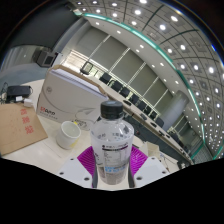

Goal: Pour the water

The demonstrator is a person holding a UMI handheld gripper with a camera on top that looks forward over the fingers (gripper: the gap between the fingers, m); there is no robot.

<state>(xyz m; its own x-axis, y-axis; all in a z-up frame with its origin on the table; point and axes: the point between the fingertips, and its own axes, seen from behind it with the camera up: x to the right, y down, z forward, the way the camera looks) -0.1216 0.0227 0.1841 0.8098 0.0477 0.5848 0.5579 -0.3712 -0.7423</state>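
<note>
Gripper (113, 172): its two fingers are sitting narrowed around the lower body of the bottle, the purple pads (89, 160) showing at either side and appearing to be pressing on it.
Water bottle (112, 150): a clear plastic bottle with a white cap and a printed label is standing upright between the fingers, looking held rather than resting free (its base is hidden below the view, so I cannot tell whether it is touching the table).
Table (48, 150): a pale surface is spreading out beyond the fingers, carrying the other things.
White cup (71, 133): it is sitting on the table a little beyond the bottle and off to the left, mouth up, apart from the bottle.
Brown box (20, 125): it is lying farther left on the table, near the cup but not touching it.
Room: a large hall with a white desk, a row of dark chairs and ceiling lights is stretching away behind.
Step in hand: the bottle is seemingly being gripped and carried toward the cup; pouring is not yet beginning.
Next move: it is calling for bringing the bottle's mouth over the cup and tipping it (the cap seems on, which may be blocking the pour).
</note>
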